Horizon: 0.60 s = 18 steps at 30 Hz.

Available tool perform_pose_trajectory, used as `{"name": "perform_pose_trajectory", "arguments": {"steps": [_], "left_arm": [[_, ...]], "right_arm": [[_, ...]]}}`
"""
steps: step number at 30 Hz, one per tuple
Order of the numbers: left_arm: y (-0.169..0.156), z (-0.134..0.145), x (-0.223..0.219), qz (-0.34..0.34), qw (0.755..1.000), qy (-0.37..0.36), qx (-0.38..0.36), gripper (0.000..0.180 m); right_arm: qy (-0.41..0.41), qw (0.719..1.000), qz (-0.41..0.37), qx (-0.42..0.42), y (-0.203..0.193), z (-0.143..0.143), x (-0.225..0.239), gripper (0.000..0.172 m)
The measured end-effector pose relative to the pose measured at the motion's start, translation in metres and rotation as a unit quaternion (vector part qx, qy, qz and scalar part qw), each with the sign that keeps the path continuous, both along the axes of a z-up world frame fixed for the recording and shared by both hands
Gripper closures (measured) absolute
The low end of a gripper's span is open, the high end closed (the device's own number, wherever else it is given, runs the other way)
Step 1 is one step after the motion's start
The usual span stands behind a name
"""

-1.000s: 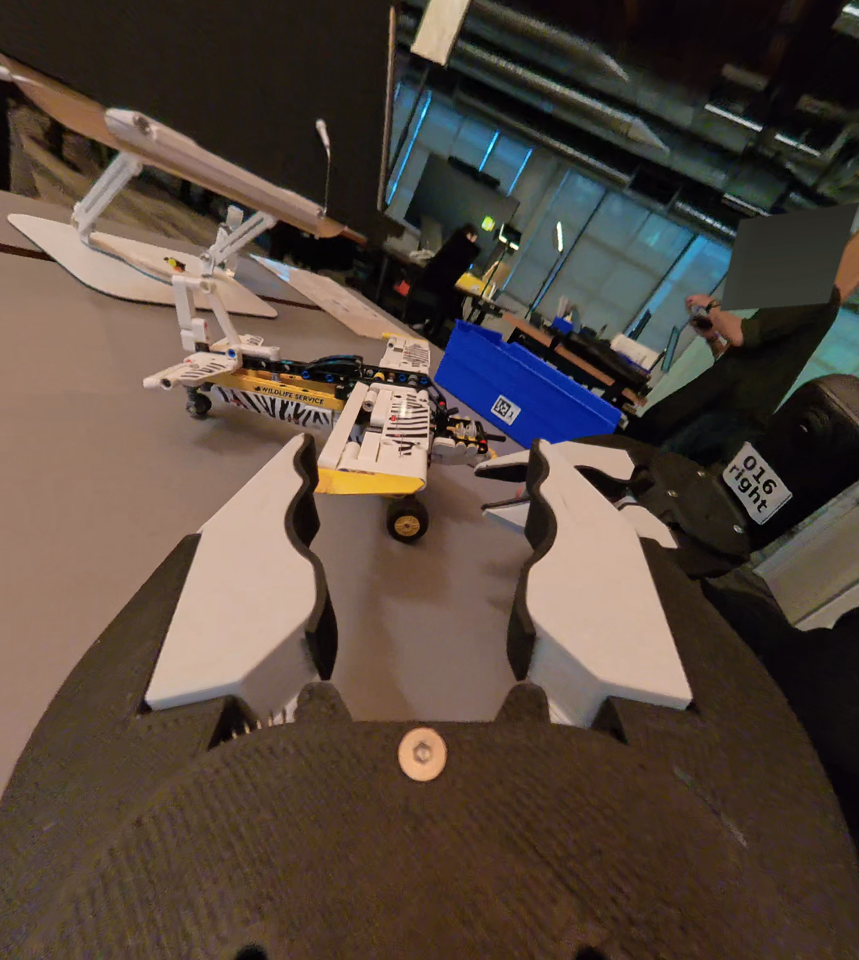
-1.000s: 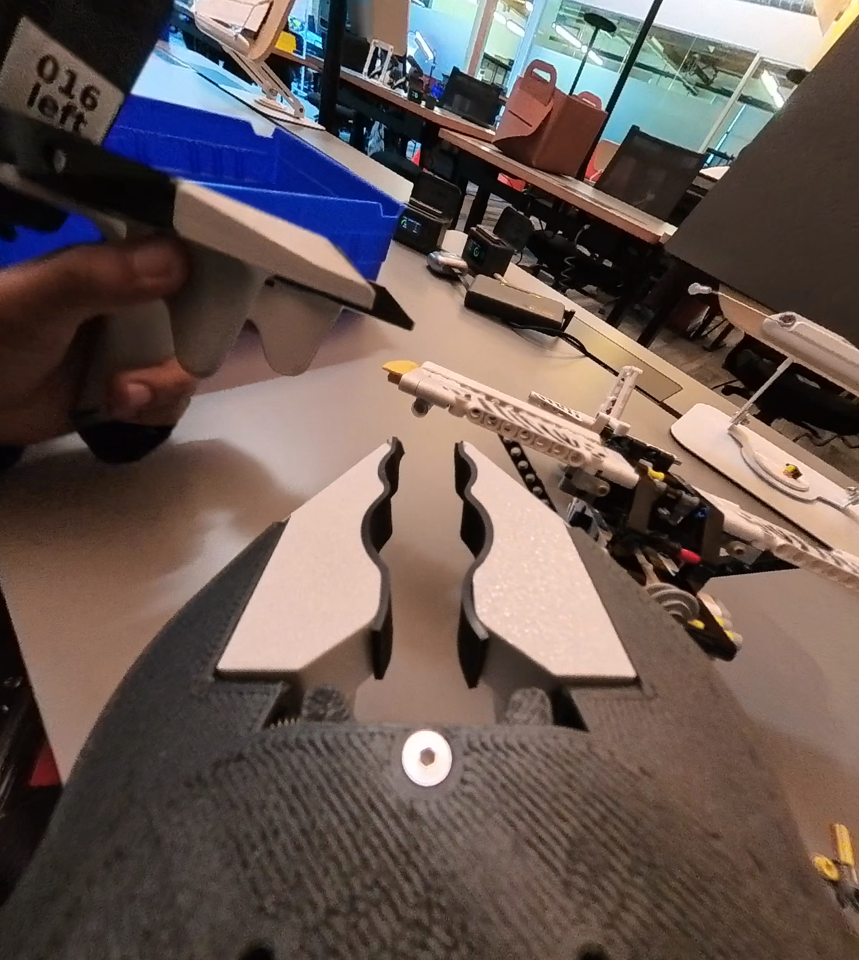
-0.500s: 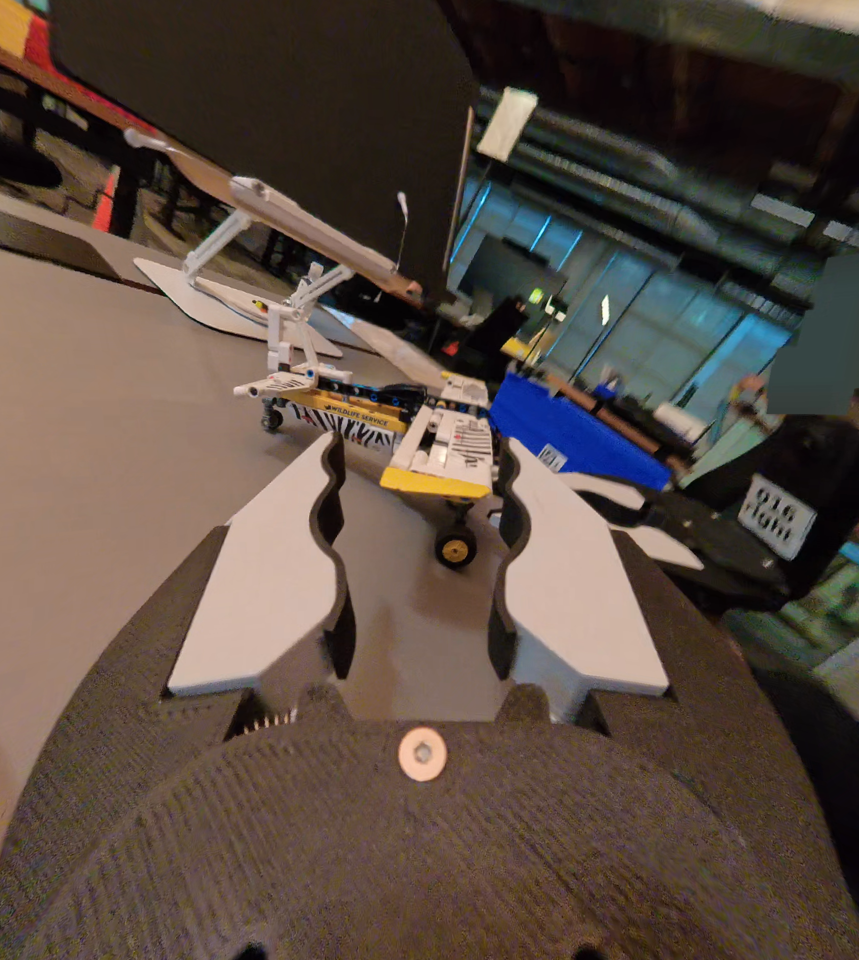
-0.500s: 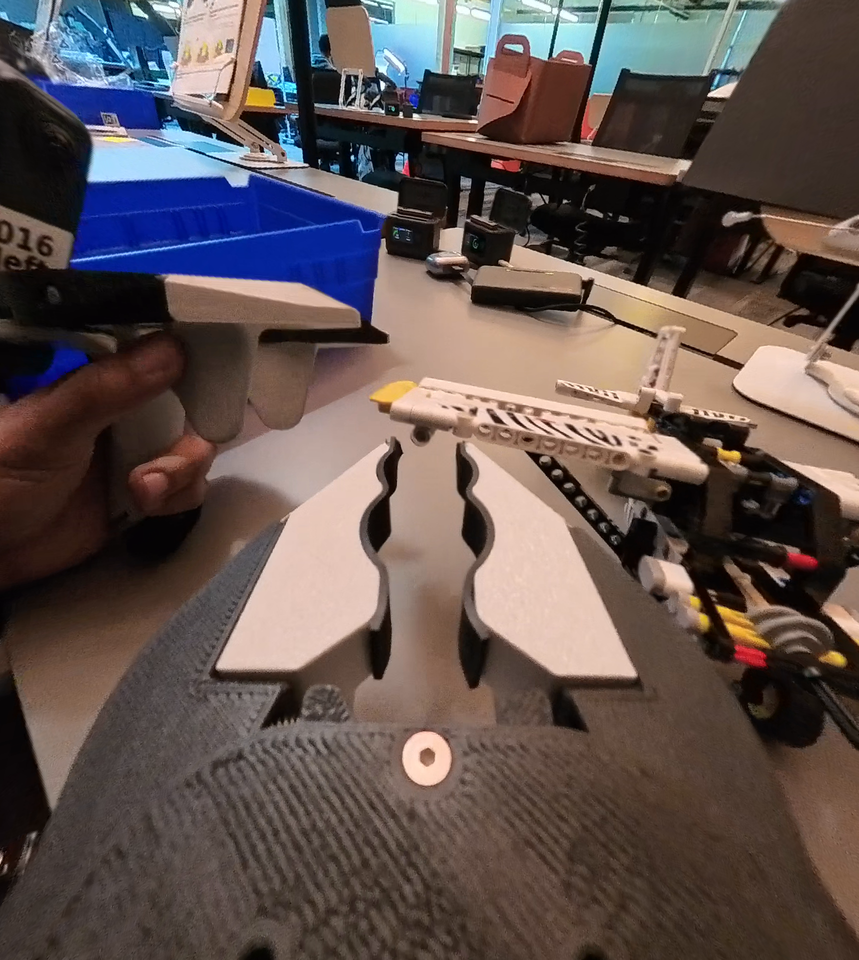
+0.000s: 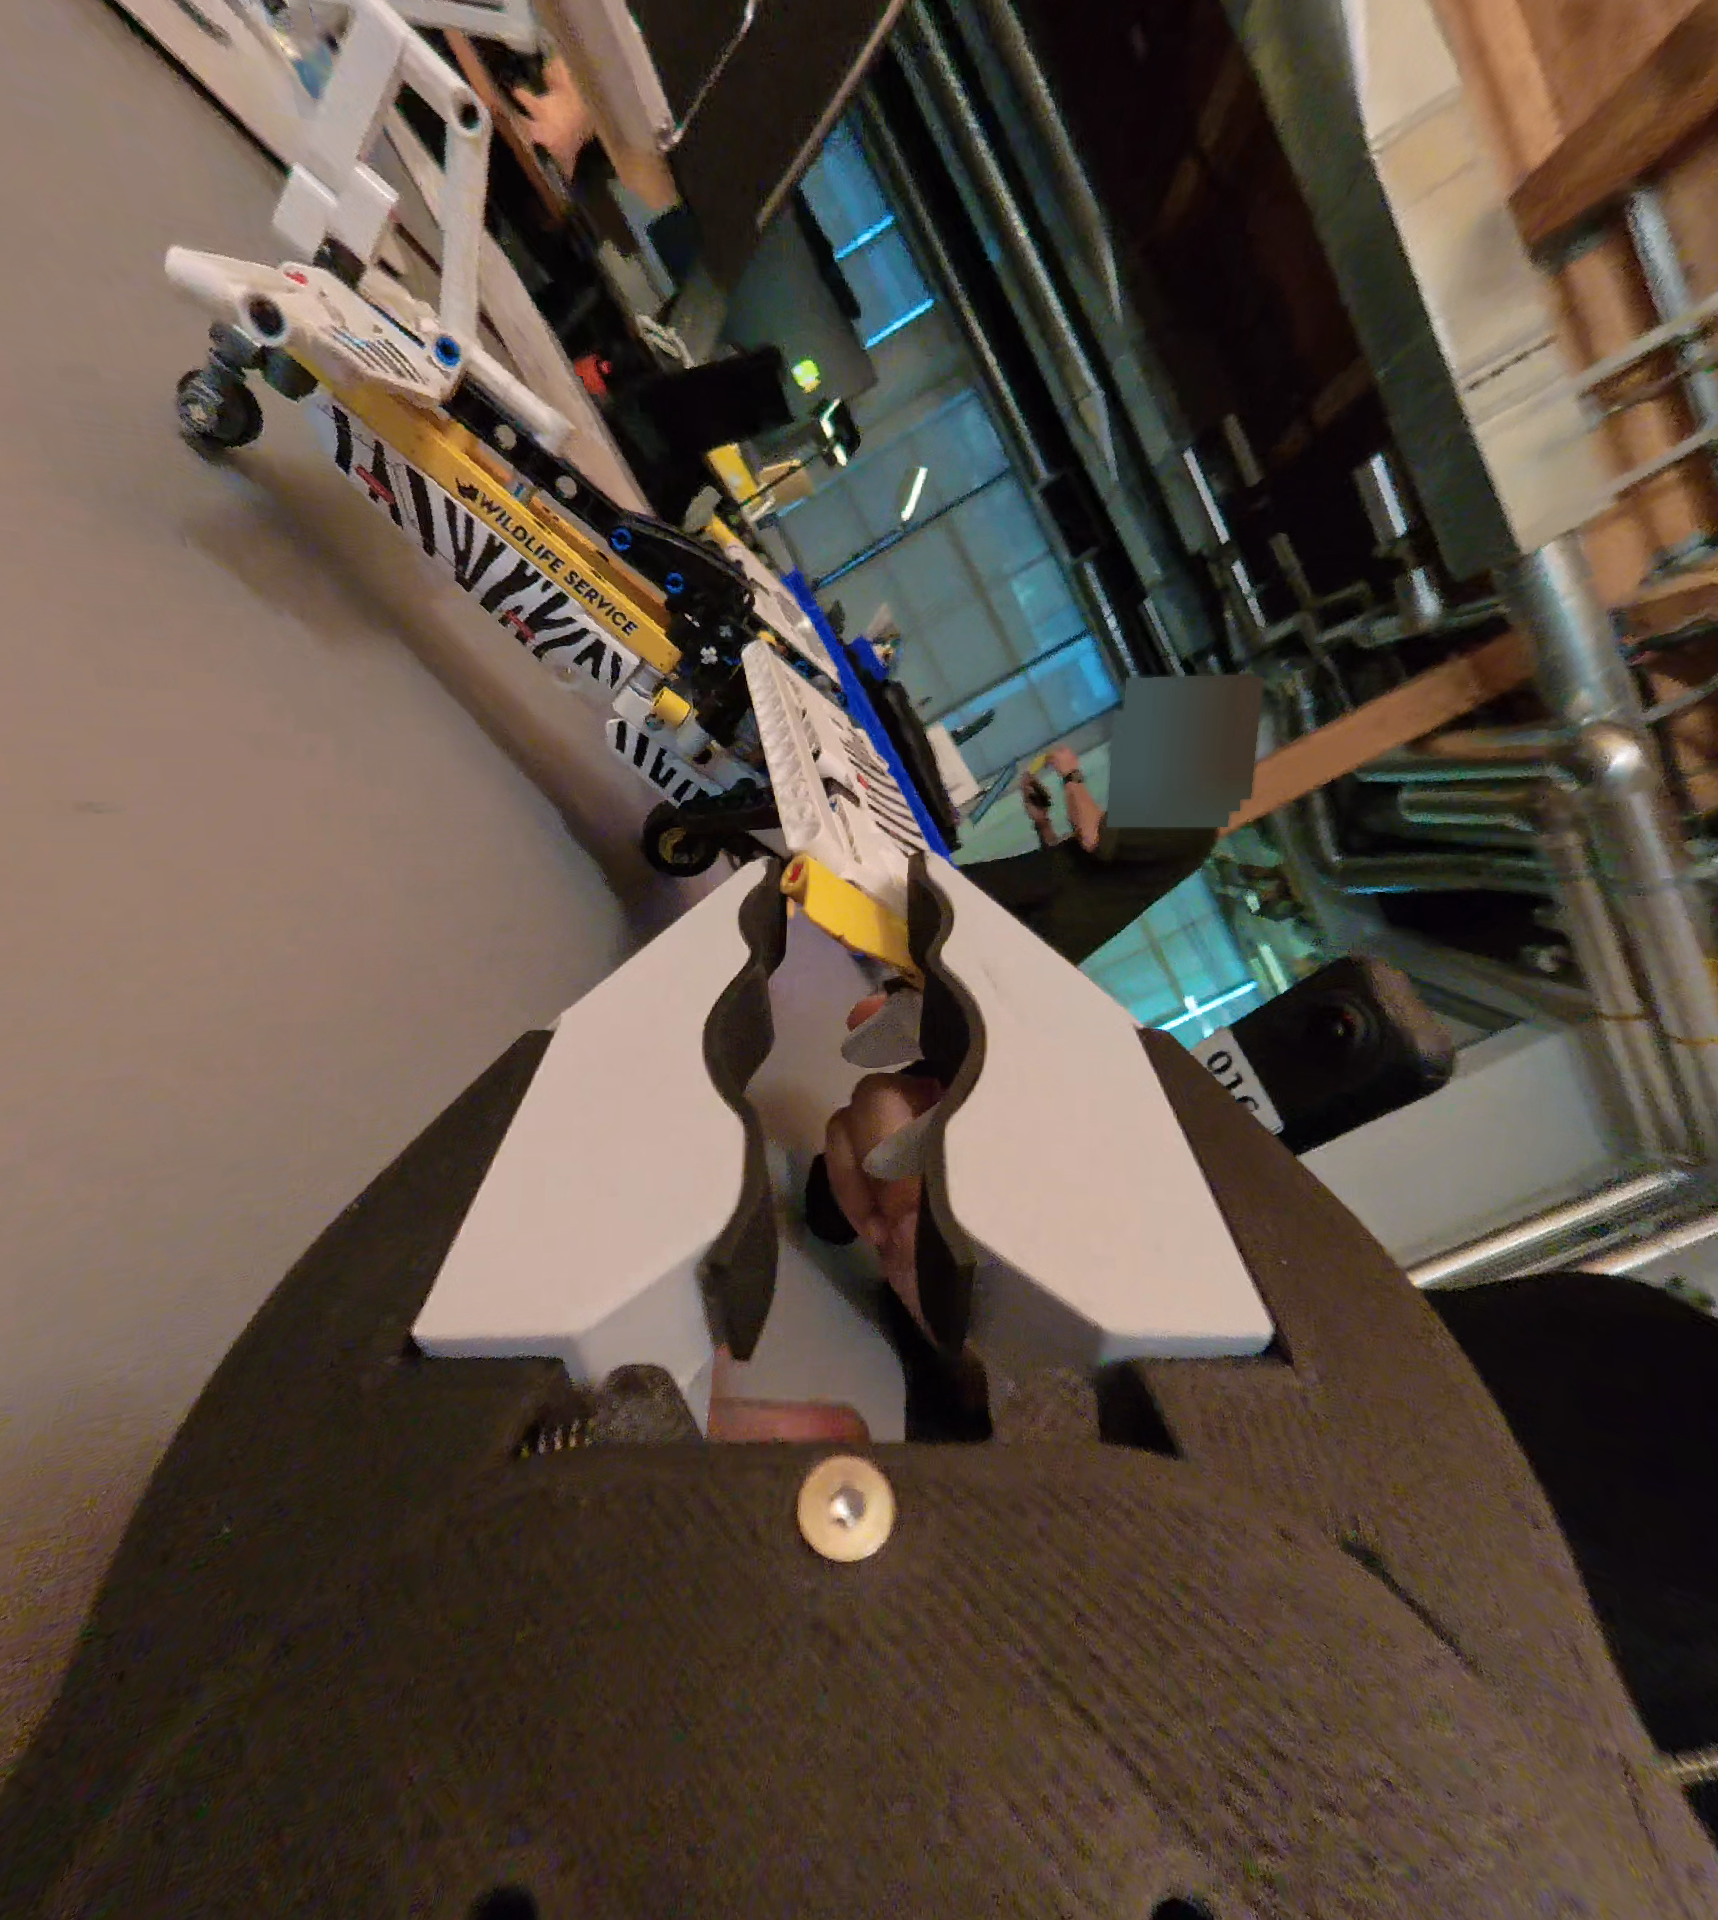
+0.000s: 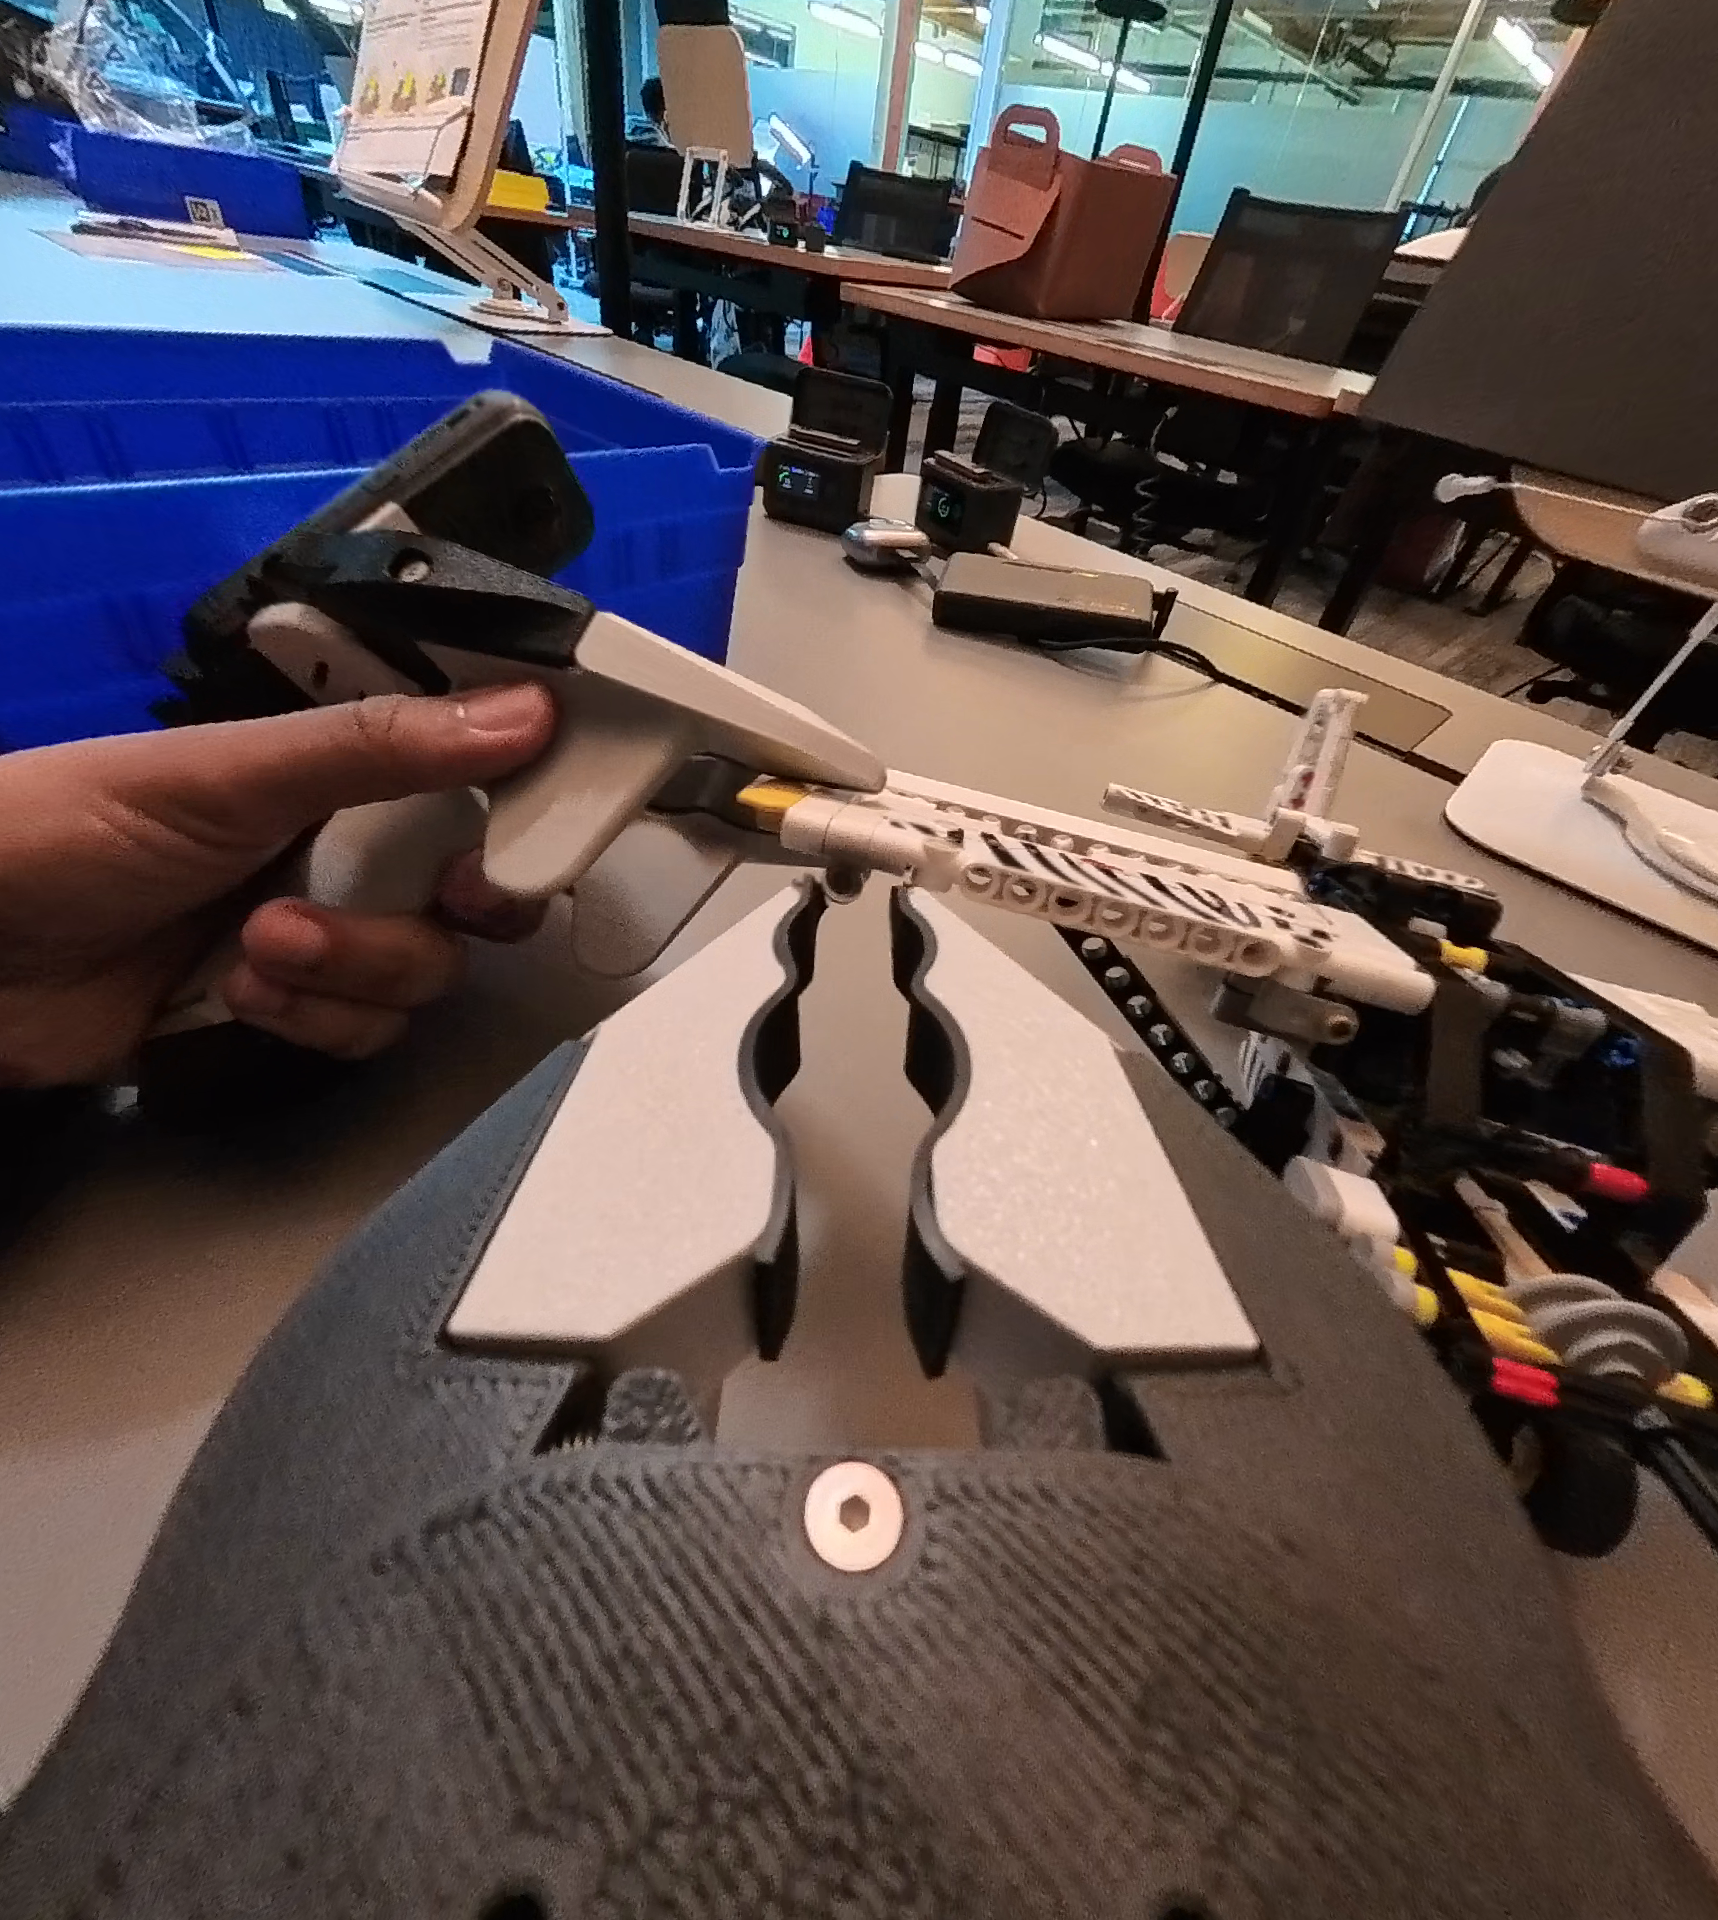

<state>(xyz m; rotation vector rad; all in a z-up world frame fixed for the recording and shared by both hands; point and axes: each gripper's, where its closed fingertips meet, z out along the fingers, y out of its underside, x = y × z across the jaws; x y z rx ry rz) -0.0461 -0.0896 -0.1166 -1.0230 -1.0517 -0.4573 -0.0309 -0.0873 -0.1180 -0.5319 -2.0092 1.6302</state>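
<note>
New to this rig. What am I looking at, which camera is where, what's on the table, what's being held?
No robot arm: a person holds two handheld grippers, each with a camera looking along its fingers. One picture is from the left gripper, rolled sideways; the other from the right gripper. On the grey table stands a brick-built toy plane with zebra stripes, beside a blue bin. The left gripper is clamped on the plane's yellow wing tip, squeezed by the hand. The right gripper sits just below the wing, narrowly open, holding nothing.
</note>
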Motion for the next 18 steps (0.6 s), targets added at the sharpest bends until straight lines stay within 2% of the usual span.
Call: {"name": "perform_pose_trajectory", "arguments": {"steps": [5,9,18], "left_arm": [[0.007,0.005,0.006,-0.033,0.998,-0.004,0.053,0.163],[0.008,0.008,0.007,-0.022,0.995,-0.005,0.093,0.167],[0.012,0.003,0.005,0.002,0.999,0.013,0.044,0.172]], "right_arm": [[0.019,1.0,-0.004,0.003,0.005,0.003,0.005,0.165],[0.02,1.0,-0.004,0.021,0.008,0.003,0.008,0.166],[0.021,0.997,-0.018,0.07,0.015,-0.004,0.016,0.167]]}}
